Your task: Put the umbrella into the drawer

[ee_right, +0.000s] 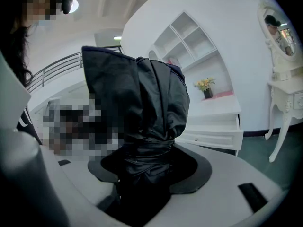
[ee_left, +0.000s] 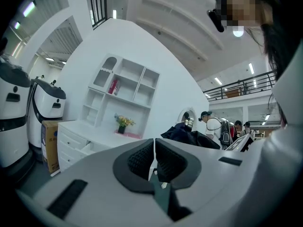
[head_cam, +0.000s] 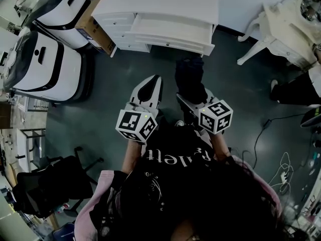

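Observation:
My right gripper is shut on the umbrella, a folded black bundle held by its strapped waist. The cloth stands up out of the jaws and fills the middle of the right gripper view, umbrella, right gripper. Ahead of both grippers stands a white dresser with its drawer pulled out; the same open drawer shows right of the umbrella. My left gripper sits beside the right one, jaws together and empty, left gripper. The drawer lies some way off to its left.
Two white robots and a cardboard box stand left of the dresser. A white vanity table and chair are at the right, with someone's shoe and floor cables near. A black office chair is behind left.

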